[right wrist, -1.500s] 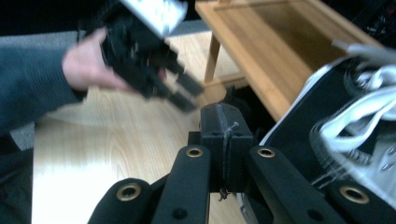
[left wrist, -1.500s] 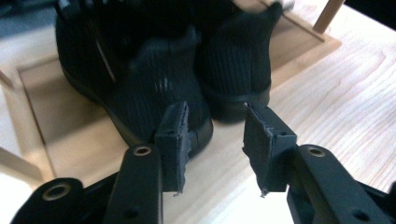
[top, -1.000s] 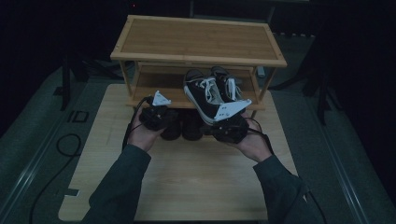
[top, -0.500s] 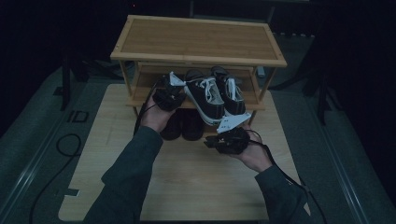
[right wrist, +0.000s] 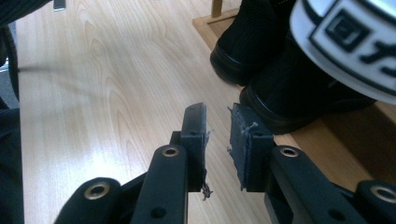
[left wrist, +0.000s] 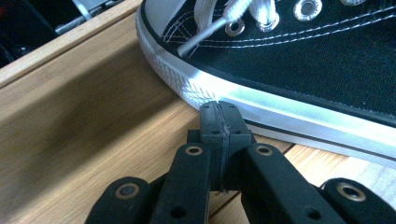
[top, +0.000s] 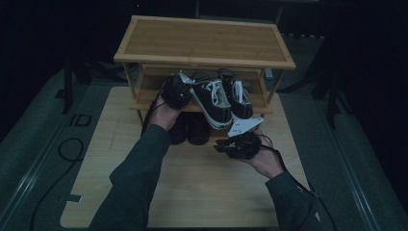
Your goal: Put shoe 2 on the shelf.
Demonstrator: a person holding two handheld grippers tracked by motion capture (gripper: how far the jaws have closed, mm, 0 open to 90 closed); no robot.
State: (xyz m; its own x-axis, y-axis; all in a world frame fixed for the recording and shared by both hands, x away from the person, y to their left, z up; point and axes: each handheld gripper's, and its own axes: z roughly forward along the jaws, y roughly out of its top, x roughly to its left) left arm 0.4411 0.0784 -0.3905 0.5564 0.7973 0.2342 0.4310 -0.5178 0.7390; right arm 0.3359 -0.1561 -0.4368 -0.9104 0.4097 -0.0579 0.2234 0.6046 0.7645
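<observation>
Since a second ago, the left hand-held gripper (top: 177,91) is lifting to the shelf (top: 144,98), jaws shut and empty, tip against the sneaker (left wrist: 299,60) sole. Nudging low on the sole should be keeping it flat. The right hand-held gripper (right wrist: 217,122), slightly parted and empty, has just been opening over the tabletop (top: 192,183), beside black shoes (right wrist: 285,98); open room lies behind.

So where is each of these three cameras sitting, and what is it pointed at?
High view: above the table, looking forward and down at the shoe rack; both forearms, left gripper, right gripper.
Left gripper view: on that gripper, facing the black sneaker's white sole; shut jaws.
Right gripper view: facing the dark shoes; parted jaws.
Shared: sneaker, also from above.
</observation>
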